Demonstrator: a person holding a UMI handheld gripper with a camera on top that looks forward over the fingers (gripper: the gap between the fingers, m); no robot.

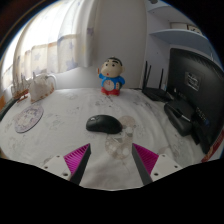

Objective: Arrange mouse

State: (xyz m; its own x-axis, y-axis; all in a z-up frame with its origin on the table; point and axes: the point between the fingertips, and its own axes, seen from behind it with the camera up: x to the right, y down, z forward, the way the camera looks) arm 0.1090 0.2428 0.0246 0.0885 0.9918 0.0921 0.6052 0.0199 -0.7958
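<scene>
- The black mouse (101, 123) lies on the pale marbled table (60, 135), just ahead of the jaws and apart from them.
- Its long axis runs crosswise to the fingers; which end is the front cannot be told.
- The gripper (112, 157) has its jaws spread, holding nothing.
- A cartoon figurine (111, 76) stands beyond the mouse.

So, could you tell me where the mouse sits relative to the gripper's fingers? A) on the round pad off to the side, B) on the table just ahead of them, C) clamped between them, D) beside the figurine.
B: the mouse lies on the table just ahead of the open gripper, untouched, well short of the figurine.
</scene>
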